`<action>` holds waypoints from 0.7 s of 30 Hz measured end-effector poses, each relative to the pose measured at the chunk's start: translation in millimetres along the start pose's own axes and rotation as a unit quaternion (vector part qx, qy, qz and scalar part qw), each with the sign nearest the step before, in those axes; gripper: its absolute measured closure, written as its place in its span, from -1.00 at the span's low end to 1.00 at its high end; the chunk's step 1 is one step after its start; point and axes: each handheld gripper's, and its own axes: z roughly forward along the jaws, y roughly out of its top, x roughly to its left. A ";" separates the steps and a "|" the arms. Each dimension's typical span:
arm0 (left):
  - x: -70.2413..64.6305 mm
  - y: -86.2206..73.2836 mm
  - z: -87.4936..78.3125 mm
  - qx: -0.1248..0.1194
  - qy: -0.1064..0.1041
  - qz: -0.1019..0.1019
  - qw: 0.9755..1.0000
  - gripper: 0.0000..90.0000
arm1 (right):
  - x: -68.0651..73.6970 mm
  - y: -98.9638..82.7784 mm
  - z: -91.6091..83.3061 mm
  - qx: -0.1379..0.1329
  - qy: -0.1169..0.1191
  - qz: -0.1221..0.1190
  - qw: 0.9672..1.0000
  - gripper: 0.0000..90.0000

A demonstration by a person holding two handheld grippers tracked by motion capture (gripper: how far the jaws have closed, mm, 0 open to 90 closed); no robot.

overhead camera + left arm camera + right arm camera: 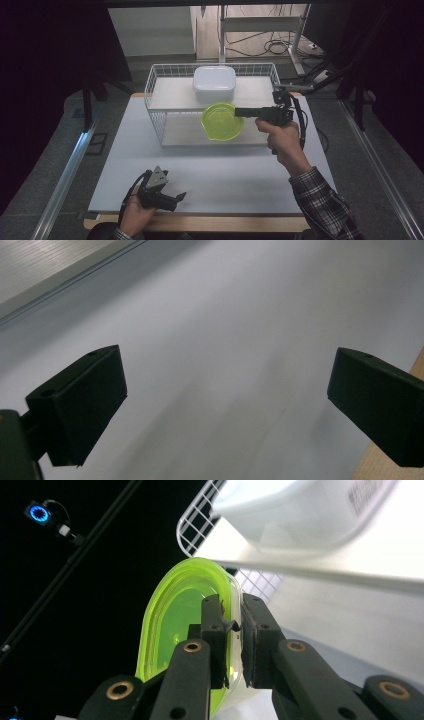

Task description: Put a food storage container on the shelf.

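high view: the right gripper [239, 112] is held level at the front of the white wire rack [155, 107], its jaws clamped on the rim of a green bowl [220, 122] raised over the rack's lower shelf. right gripper view: the bowl's wall is pinched between both pads. a white tub [214, 84] sits on the upper shelf. the left gripper [177, 198] is held near the white table's [125, 150] front edge, jaws spread wide, nothing between them.

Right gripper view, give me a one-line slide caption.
Right hand-held gripper pinching the rim of a lime-green bowl beside a white wire rack holding a white container.
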 end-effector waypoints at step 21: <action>1.5 0.1 -2.9 -0.006 -0.005 -0.008 1.000 -0.95 | 30.9 61.5 5.5 -0.058 -0.021 -0.013 0.998 0.81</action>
